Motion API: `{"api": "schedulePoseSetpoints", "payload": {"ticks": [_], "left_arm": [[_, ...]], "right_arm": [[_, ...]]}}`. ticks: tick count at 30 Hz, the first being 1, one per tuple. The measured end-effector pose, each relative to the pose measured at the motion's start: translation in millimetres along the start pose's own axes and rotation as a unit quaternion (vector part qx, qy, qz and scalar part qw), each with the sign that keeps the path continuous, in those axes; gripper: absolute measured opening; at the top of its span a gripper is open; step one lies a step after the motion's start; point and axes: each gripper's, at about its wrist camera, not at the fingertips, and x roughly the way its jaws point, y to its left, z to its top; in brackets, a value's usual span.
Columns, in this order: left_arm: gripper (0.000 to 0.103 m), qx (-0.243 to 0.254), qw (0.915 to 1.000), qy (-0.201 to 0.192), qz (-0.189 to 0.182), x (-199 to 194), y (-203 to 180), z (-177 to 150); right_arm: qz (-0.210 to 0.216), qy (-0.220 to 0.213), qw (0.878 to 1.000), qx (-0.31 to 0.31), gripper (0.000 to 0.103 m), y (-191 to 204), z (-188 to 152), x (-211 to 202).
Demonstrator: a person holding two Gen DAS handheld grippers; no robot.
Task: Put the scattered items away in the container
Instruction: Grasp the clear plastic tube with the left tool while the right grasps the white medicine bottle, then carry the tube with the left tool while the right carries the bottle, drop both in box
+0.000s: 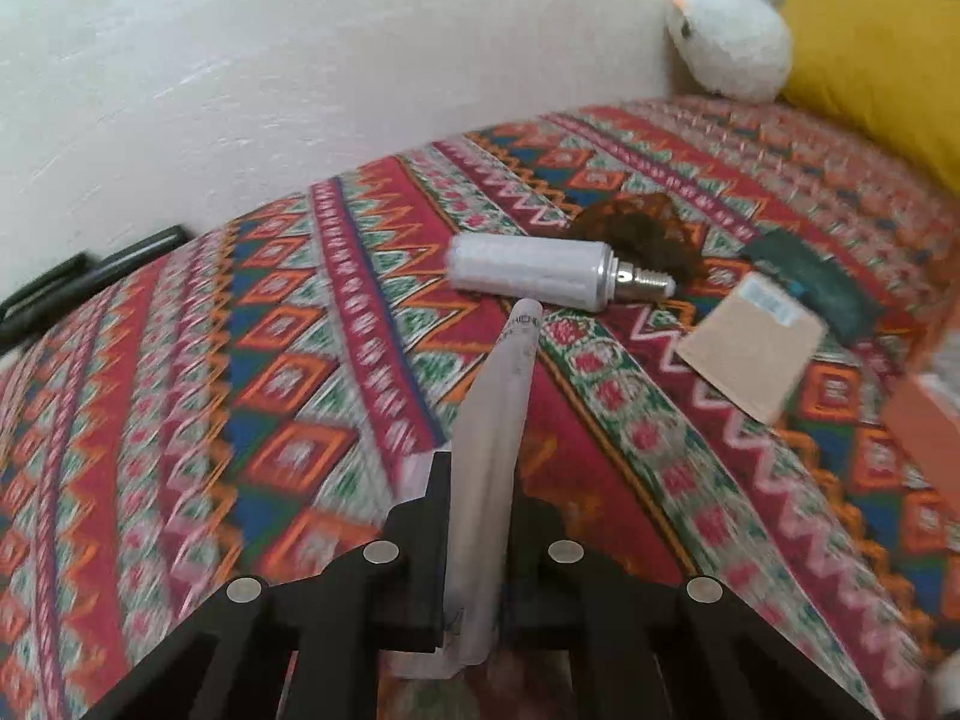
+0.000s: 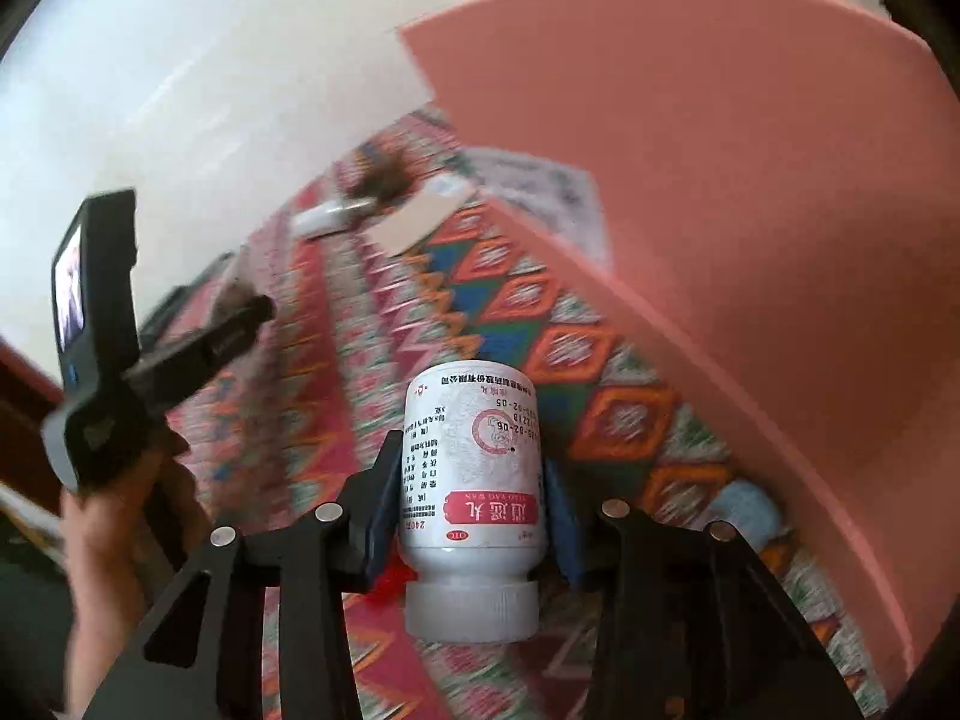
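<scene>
2 grippers are each carrying 1 item; the right gripper (image 2: 474, 516) is clenching a white pill bottle (image 2: 473, 474) across its body, cap toward the camera and long axis running straight out along the fingers, while the left gripper (image 1: 480, 546) is pinching a pale tube (image 1: 492, 450) that is likewise pointing forward. The pink container (image 2: 750, 228) is rising just to the right of the bottle (its wall is filling that side of the right wrist view), so the right hand is much the nearer, and its coming move is looking like a short swing rightward and over the rim; from the left wrist view only an edge of the container (image 1: 927, 420) is showing, well off to the right of the tube. Beyond the tube's tip, on the patterned bedspread (image 1: 240, 360), 4 loose items are lying: 1 LED bulb (image 1: 558, 270) lying crosswise, 1 brown hair clip (image 1: 642, 228), 1 kraft packet (image 1: 750, 354), 1 dark green pouch (image 1: 810, 282).
</scene>
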Motion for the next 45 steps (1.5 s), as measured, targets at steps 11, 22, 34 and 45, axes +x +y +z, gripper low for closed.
{"api": "schedulePoseSetpoints", "payload": {"ticks": [11,22,34,45], "left_arm": [[0.006,-0.008,0.9981,-0.052,0.03,-158.5,0.8,-45.7],[0.006,-0.046,0.9942,-0.096,-0.019,-299.5,-5.0,-104.2],[0.006,-0.084,0.9856,-0.117,-0.088,-396.4,-19.6,-174.3],[0.006,-0.002,0.9761,-0.145,-0.162,-423.6,-128.1,-128.6]], "right_arm": [[0.087,0.0,0.995,-0.056,0.045,29.0,-43.1,-95.7],[0.13,-0.002,0.986,-0.1,0.045,25.2,-104.9,-207.3],[0.119,-0.074,0.977,-0.159,0.045,-7.2,-146.1,-316.4],[0.059,-0.179,0.971,-0.144,0.045,-72.6,-108.5,-391.3]]}}
